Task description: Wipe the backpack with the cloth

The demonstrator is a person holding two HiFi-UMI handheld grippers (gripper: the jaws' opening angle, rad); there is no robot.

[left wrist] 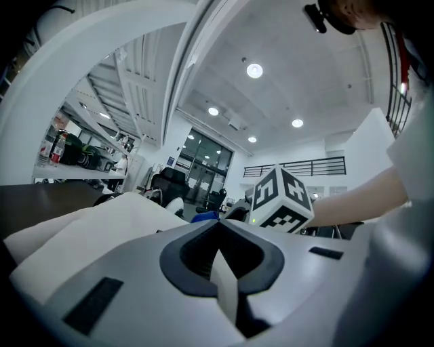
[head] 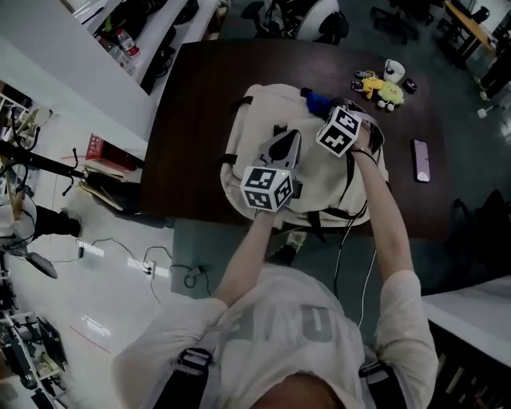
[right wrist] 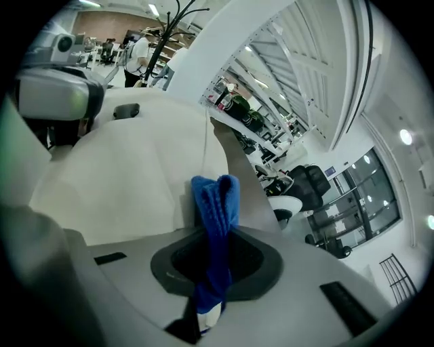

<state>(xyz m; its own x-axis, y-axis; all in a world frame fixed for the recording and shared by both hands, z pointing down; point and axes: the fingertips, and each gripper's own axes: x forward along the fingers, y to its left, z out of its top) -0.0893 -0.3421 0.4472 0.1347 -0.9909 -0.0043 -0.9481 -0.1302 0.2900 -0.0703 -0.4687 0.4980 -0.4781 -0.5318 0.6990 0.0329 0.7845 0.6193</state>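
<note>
A cream backpack [head: 257, 120] lies flat on a dark brown table [head: 192, 104]. My left gripper [head: 287, 137] rests on its middle. In the left gripper view the left gripper [left wrist: 218, 238] is shut with a thin cream strip of backpack [left wrist: 102, 223] fabric pinched between the jaws. My right gripper [head: 323, 109] is at the backpack's far edge, shut on a blue cloth [head: 317, 101]. In the right gripper view the cloth [right wrist: 215, 200] stands up out of the right gripper [right wrist: 215, 237], bunched against the backpack [right wrist: 135, 162].
Yellow toys [head: 379, 88] and a white cup [head: 394, 69] sit at the table's far right. A flat pale device [head: 421, 160] lies near the right edge. Office chairs [head: 307, 20] stand beyond the table; cables [head: 152, 268] trail on the floor at left.
</note>
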